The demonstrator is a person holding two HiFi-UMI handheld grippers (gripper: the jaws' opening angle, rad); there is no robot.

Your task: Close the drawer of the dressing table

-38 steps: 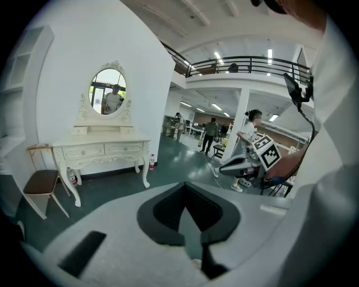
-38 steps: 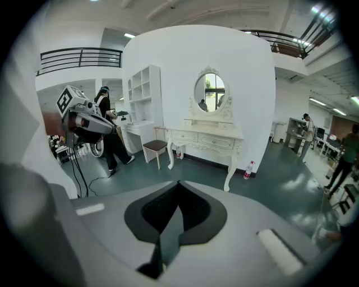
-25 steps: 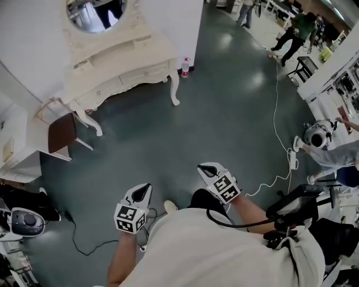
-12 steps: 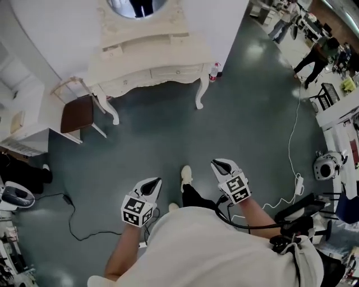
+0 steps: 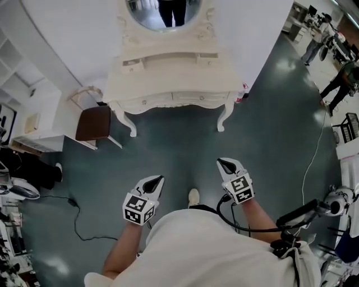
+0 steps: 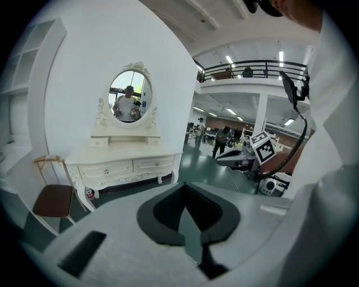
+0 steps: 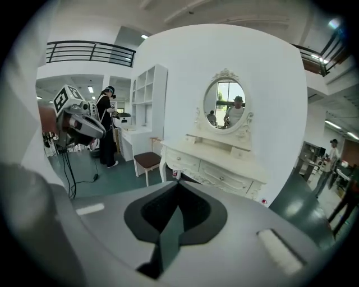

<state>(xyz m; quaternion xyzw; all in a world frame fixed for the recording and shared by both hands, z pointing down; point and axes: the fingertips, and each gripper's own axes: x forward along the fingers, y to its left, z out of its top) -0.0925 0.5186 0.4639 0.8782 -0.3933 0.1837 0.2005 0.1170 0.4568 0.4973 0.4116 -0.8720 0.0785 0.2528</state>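
Note:
The cream dressing table [image 5: 174, 73] stands against the white wall ahead, under an oval mirror [image 5: 162, 11]. Its two front drawers [image 5: 168, 101] look about flush from here, each with a small knob. The table also shows in the left gripper view [image 6: 120, 160] and the right gripper view [image 7: 216, 165]. My left gripper [image 5: 159, 179] [image 6: 183, 185] hangs over the floor well short of the table, tips together, holding nothing. My right gripper [image 5: 222, 162] [image 7: 178, 184] is level with it to the right; its jaws are closing with nothing between them.
A chair with a brown seat [image 5: 94, 123] stands left of the table beside a white shelf unit [image 5: 33, 120]. A small bottle [image 5: 245, 89] sits by the table's right leg. A black cable [image 5: 73, 216] lies on the green floor. People [image 5: 342, 73] stand far right.
The dressing table has come closer and swung to the middle of the head view. Both grippers travelled forward towards it, side by side, still pointed at the floor ahead.

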